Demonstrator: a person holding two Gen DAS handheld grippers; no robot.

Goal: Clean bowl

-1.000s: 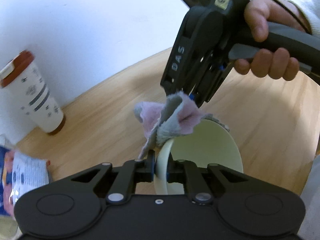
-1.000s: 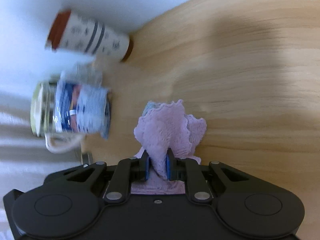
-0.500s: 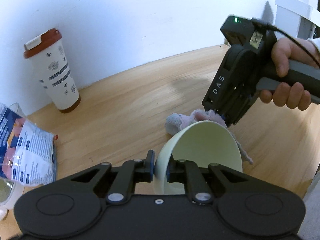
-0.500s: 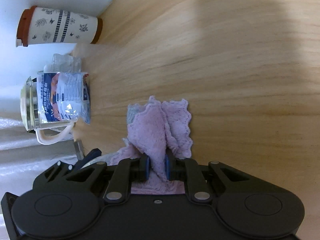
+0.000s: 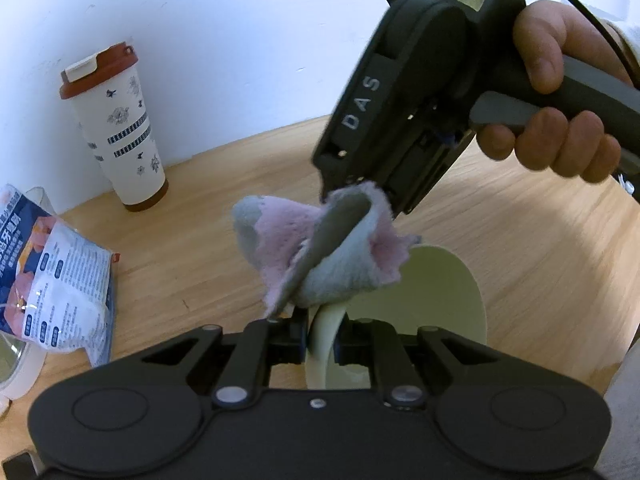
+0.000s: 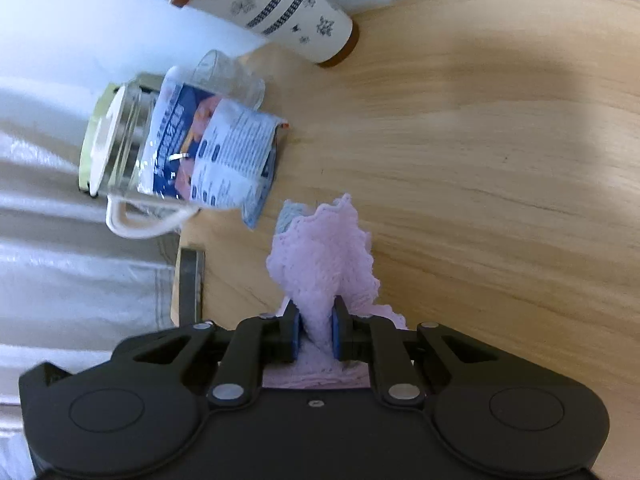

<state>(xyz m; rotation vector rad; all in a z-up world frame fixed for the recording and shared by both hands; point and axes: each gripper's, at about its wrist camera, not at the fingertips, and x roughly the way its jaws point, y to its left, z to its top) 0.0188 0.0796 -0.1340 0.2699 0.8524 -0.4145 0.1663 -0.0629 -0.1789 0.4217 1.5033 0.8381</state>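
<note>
Left gripper (image 5: pixel 320 338) clamped on near rim of bowl (image 5: pixel 436 300), bowl tipped on edge above table (image 5: pixel 540 264). Cloth (image 5: pixel 320 248) draped over bowl's upper rim, pinched in right gripper (image 6: pixel 314 338), which came in from upper right in left wrist view. Tumbler (image 5: pixel 116 132) upright at table's back, against wall (image 5: pixel 220 40). Packet (image 5: pixel 60 288) lay on table at left, in front of tumbler, leaning against glass jug (image 6: pixel 120 140) at table's left edge.

Patterned tumbler (image 5: pixel 120 128) with brown lid, blue-white packet (image 5: pixel 56 280), glass jug (image 6: pixel 120 140), wooden table (image 5: pixel 540 272)
</note>
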